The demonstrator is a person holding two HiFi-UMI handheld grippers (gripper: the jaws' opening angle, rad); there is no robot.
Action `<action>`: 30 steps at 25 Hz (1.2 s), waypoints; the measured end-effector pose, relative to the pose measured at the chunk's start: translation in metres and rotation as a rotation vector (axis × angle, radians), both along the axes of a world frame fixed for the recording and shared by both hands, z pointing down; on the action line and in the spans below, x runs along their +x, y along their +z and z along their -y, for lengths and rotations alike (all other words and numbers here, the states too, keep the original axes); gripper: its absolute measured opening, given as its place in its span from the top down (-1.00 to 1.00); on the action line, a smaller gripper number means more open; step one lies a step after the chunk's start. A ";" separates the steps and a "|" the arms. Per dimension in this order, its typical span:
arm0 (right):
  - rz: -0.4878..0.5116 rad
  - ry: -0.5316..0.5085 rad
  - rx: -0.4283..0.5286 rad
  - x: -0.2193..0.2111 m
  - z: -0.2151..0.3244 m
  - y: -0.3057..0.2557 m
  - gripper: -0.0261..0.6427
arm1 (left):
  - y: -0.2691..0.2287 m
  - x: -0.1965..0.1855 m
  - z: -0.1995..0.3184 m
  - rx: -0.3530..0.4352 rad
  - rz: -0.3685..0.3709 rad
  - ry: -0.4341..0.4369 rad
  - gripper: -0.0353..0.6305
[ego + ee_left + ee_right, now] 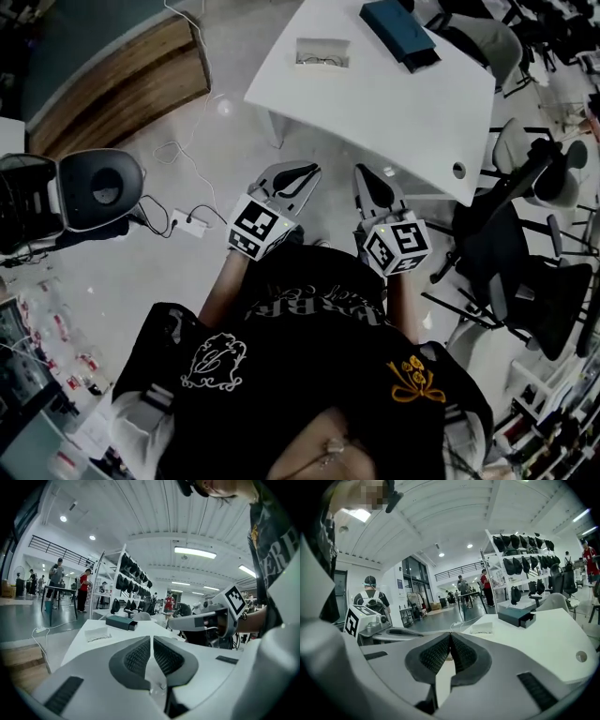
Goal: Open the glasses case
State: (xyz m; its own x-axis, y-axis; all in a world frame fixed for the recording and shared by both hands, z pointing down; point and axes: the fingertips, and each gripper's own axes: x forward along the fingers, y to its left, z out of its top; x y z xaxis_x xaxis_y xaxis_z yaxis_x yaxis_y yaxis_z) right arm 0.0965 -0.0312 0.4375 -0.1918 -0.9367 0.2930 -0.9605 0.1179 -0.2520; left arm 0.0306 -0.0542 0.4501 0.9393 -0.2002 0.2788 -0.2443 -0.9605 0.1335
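The left hand-held gripper (151, 637) has its jaws closed together with nothing between them, and the right hand-held gripper (450, 634) is closed and empty too. Both are in the air, well apart from the table (375, 122). The glasses case (398, 33), dark teal and box-shaped, lies at the table's far side, near a small white tray (322, 52). Whether its end is a little open is difficult to see

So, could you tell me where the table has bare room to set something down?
The near half of the white table is bare, between the small white tray, the dark teal case and the cable hole. Only its far edge is occupied.
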 end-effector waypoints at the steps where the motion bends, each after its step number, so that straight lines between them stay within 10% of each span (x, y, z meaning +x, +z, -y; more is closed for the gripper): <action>1: 0.010 0.002 0.002 0.004 -0.010 -0.001 0.88 | -0.004 0.005 -0.008 -0.008 -0.012 -0.003 0.81; 30: 0.017 -0.014 0.063 0.020 -0.191 -0.013 0.88 | -0.024 0.029 -0.193 0.060 -0.004 0.004 0.81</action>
